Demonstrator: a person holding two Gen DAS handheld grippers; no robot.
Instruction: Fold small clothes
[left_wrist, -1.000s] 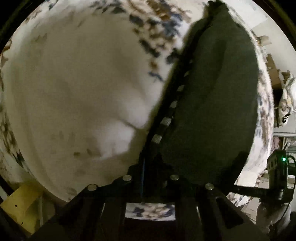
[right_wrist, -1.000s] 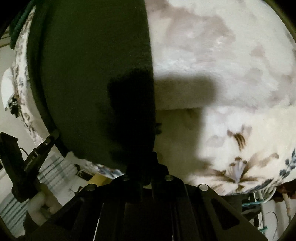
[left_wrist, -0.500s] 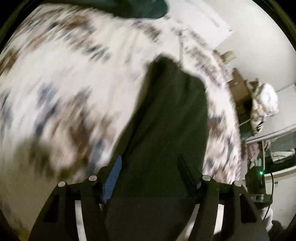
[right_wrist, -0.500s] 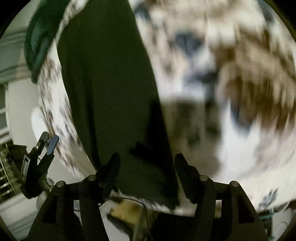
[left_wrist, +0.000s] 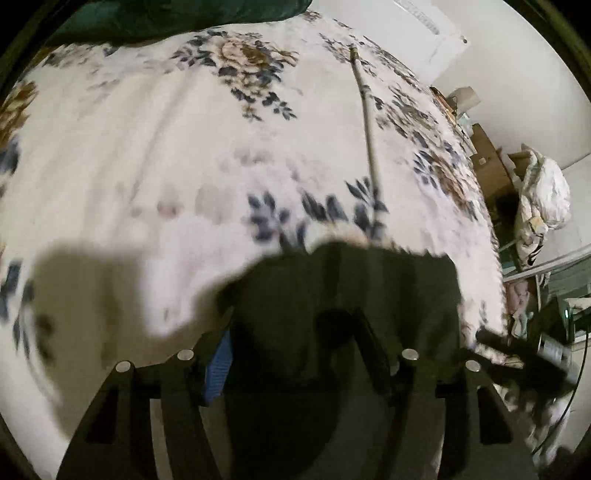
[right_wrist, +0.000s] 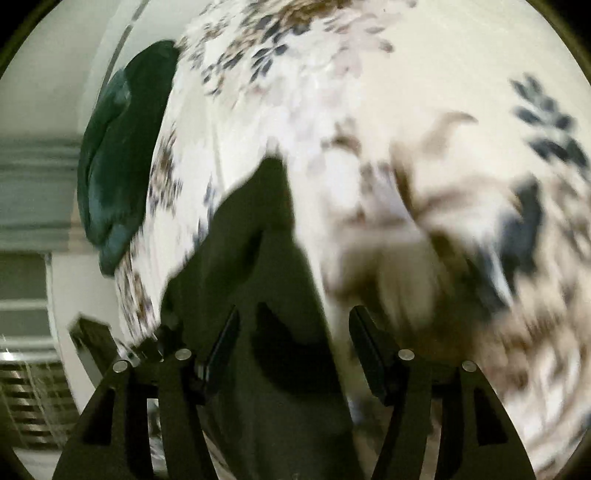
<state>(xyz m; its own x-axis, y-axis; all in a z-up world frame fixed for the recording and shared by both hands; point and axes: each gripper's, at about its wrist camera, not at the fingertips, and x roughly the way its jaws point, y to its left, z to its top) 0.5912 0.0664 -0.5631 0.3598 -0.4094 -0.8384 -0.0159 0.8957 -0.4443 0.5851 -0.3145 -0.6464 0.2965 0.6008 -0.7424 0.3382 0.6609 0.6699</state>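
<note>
Both claws have been opened and drawn back from the dark garment (left_wrist: 347, 295), which a second ago was pinched at its edge. Now the left claw (left_wrist: 295, 339) and right claw (right_wrist: 291, 343) stand wide apart with nothing held between them. The garment lies on the floral bedspread (left_wrist: 147, 147), just ahead of both claws, well short of the green pillow (right_wrist: 122, 147). One fold is judged done; another grasp seems needed next.
</note>
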